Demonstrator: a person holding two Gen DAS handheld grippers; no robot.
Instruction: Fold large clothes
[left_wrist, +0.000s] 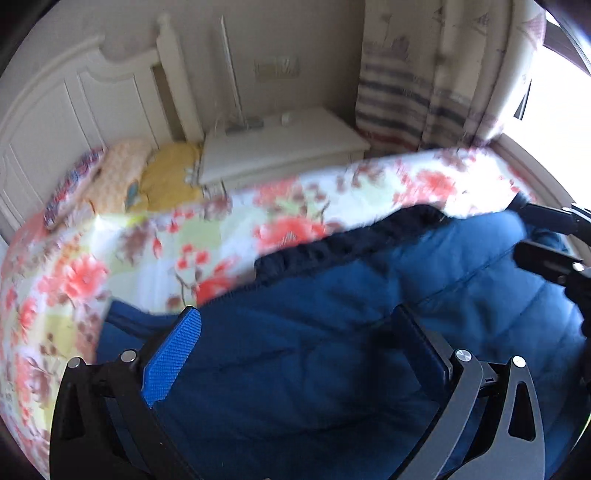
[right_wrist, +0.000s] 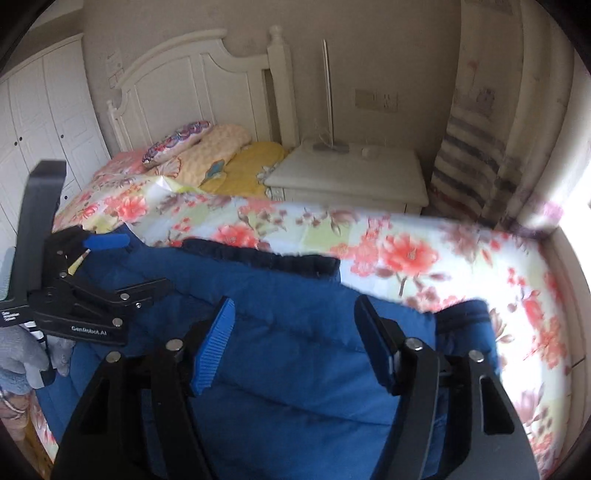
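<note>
A blue quilted jacket (left_wrist: 332, 350) with a dark knit collar (left_wrist: 332, 251) lies on the floral bedsheet (left_wrist: 166, 240). My left gripper (left_wrist: 295, 332) is open above the jacket's body with nothing between its jaws. In the right wrist view, the same jacket (right_wrist: 295, 369) fills the lower middle, its dark knit band (right_wrist: 258, 254) along the far edge. My right gripper (right_wrist: 295, 325) is open over the jacket. The left gripper (right_wrist: 107, 266) shows at the left over the jacket's left part. The right gripper (left_wrist: 543, 236) shows at the right edge of the left wrist view.
Pillows (right_wrist: 207, 147) and a yellow cloth (right_wrist: 251, 166) lie at the bed's head by the white headboard (right_wrist: 192, 85). A white nightstand (right_wrist: 351, 177) stands beside the bed. A striped curtain (right_wrist: 472, 155) hangs at the right by a bright window. White wardrobe doors (right_wrist: 37, 129) stand at the left.
</note>
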